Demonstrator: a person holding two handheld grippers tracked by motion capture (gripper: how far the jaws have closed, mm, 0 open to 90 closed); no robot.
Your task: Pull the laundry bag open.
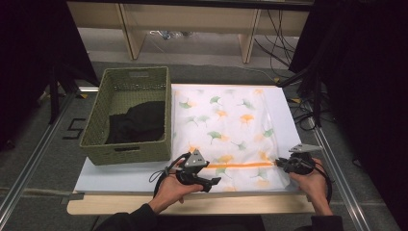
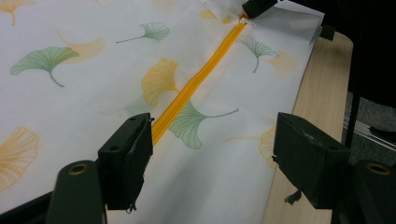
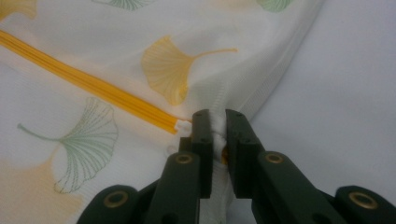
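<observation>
A white fabric bag (image 1: 226,125) printed with green and yellow ginkgo leaves lies flat on a white board (image 1: 120,175). An orange zipper (image 1: 240,165) runs along its near edge. My left gripper (image 1: 210,173) stands open at the zipper's left end, its jaws (image 2: 212,130) wide apart over the cloth with the zipper (image 2: 201,79) beside the left jaw. My right gripper (image 1: 279,163) is shut on a pinch of the bag's white fabric (image 3: 217,121) at the zipper's right end (image 3: 93,86). A bit of orange shows between the jaws.
A green woven basket (image 1: 126,144) stands at the left of the board with a black cloth (image 1: 137,122) inside. The wooden table edge (image 1: 192,204) runs along the front. Metal rails and cables lie on the floor at both sides.
</observation>
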